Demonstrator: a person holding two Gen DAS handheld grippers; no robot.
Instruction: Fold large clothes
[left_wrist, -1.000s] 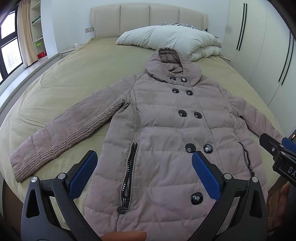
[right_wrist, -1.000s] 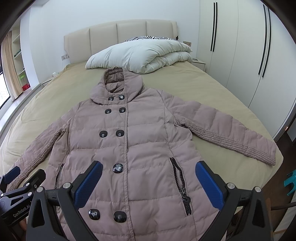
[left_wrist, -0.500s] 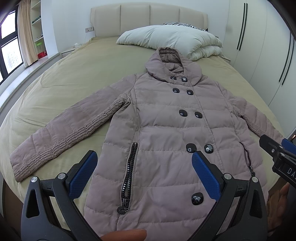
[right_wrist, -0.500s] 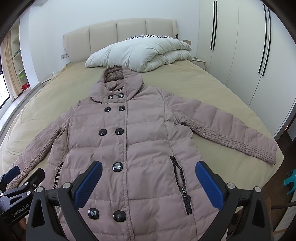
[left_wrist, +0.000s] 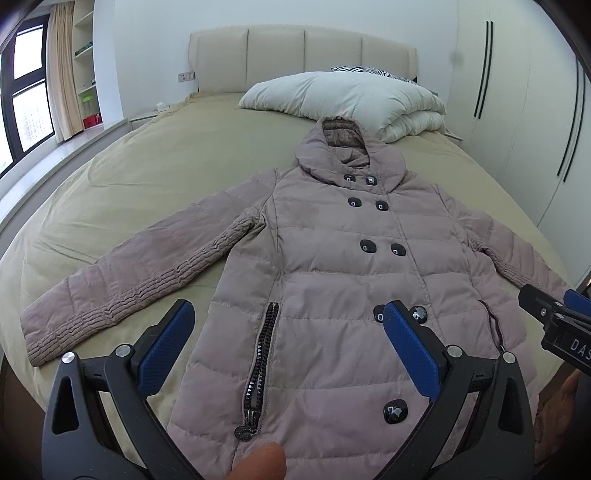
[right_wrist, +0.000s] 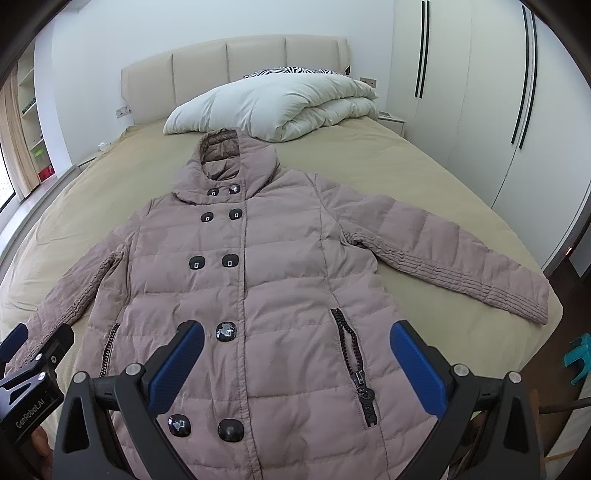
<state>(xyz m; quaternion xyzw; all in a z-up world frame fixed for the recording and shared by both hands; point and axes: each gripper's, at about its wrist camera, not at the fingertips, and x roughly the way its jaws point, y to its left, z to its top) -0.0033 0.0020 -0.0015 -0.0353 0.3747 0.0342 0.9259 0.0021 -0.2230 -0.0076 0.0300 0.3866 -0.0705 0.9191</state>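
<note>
A mauve quilted hooded coat (left_wrist: 332, 266) with black buttons lies flat, front up, on the bed, both sleeves spread out; it also shows in the right wrist view (right_wrist: 280, 280). My left gripper (left_wrist: 288, 314) is open and empty, hovering above the coat's lower left part near the zip pocket (left_wrist: 262, 354). My right gripper (right_wrist: 295, 334) is open and empty above the coat's lower right part, near its zip pocket (right_wrist: 354, 362). Each gripper shows at the edge of the other's view.
The bed has a tan cover (left_wrist: 155, 177). A folded white duvet (left_wrist: 343, 98) and a zebra pillow lie at the padded headboard (right_wrist: 236, 70). White wardrobes (right_wrist: 476, 96) stand on the right, a window and shelves on the left. A teal stool (right_wrist: 578, 356) stands on the floor.
Both views have shifted very slightly; the coat sits a touch lower in the left view and higher in the right. The coat itself has not moved.
</note>
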